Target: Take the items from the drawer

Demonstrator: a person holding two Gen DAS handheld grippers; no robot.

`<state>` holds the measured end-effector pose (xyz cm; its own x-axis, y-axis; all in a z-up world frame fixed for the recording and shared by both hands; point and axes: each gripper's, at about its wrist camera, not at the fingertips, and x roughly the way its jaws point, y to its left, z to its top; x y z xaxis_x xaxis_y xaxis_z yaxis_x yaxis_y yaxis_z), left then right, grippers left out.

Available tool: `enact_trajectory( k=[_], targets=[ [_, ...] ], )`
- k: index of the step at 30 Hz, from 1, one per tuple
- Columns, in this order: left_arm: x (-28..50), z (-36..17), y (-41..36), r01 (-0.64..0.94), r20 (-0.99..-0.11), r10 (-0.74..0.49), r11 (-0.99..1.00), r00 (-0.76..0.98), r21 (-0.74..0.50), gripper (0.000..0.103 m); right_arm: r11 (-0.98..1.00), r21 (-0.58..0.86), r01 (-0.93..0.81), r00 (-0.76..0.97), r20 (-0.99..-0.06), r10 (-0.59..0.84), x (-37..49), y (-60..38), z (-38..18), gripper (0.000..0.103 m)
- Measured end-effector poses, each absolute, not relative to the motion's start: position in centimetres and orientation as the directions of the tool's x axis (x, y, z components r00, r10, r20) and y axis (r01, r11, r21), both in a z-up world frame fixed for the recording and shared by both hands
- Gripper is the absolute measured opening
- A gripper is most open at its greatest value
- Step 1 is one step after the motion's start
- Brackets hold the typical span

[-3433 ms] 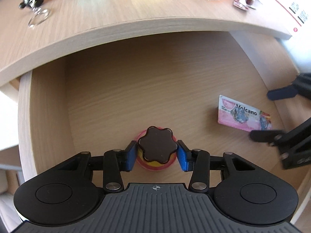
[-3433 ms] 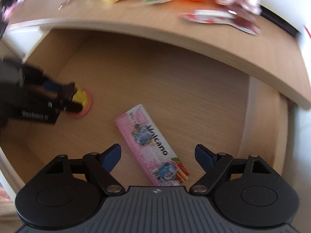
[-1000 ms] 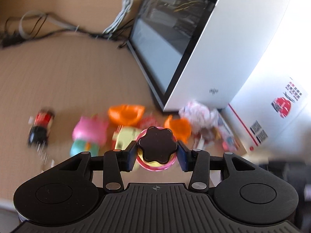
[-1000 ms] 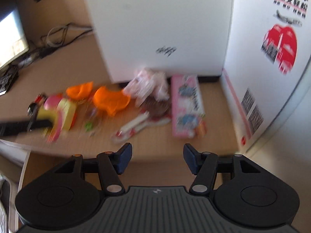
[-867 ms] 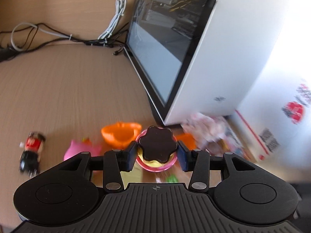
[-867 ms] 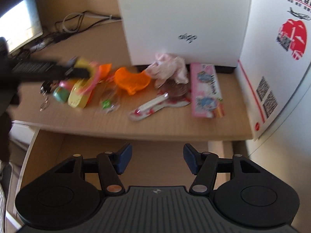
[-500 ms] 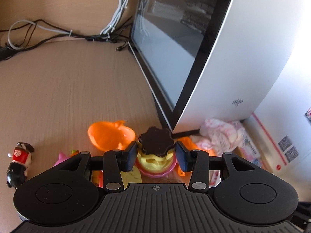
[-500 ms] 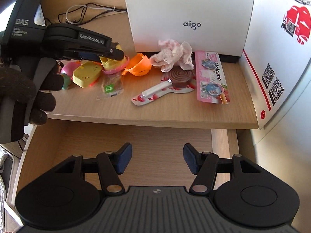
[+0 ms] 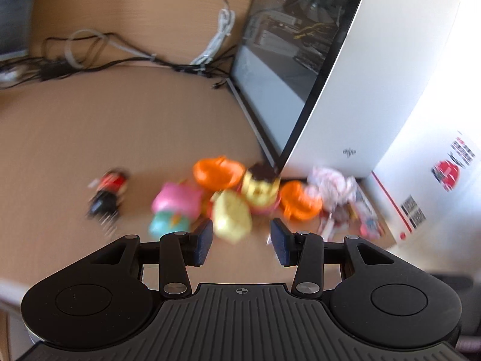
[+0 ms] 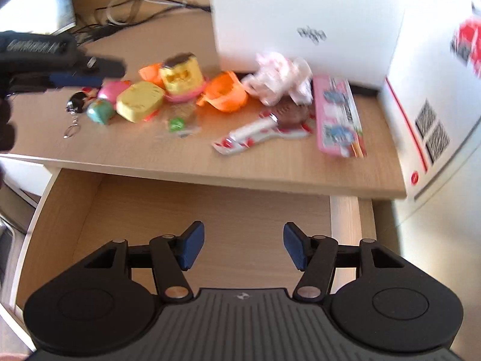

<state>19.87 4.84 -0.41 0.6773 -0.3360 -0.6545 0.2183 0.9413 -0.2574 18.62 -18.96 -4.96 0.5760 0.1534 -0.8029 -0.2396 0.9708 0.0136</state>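
Left tongs point(image 9: 242, 242): jaws apart, nothing between, above table point(image 10: 150, 159). Yellow layered toy cake with dark top on pink base point(image 10: 181, 75): upright among unloaded clutter. Right tongs point(image 10: 244, 246): jaws apart, empty, over light wooden drawer point(image 10: 210, 207); visible part bare, likely for final check.

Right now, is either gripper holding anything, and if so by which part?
No, nothing is held. The left gripper is open and clear of the yellow toy cake on the desk. The right gripper hangs open over the drawer.
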Motion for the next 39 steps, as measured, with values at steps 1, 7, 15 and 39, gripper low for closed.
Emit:
enact_trajectory(
  k=[1,7,15,39],
  targets=[
    [18.6,-0.2,5.7,0.206,-0.651,-0.327,0.944,0.686,-0.256,0.046,0.970,0.008,-0.244,0.595,-0.788,0.156,17.9,-18.7,-4.3,0.059],
    [11.0,1.1,10.8,0.140,-0.566,-0.263,0.957,0.782,-0.252,0.046,0.981,-0.012,-0.195,0.753,-0.643,0.142,12.8,-17.5,0.7,0.070],
    [4.1,-0.9,14.0,0.082,-0.561,-0.244,0.951,0.791,-0.298,0.046,0.993,0.002,-0.117,0.847,-0.521,0.100,6.8,-15.6,3.1,0.087],
    [-11.2,-9.4,3.2,0.062,-0.652,-0.101,0.995,0.751,-0.084,0.047,0.987,0.027,-0.160,0.727,-0.673,0.136,-9.5,-19.1,-12.1,0.087]
  ],
)
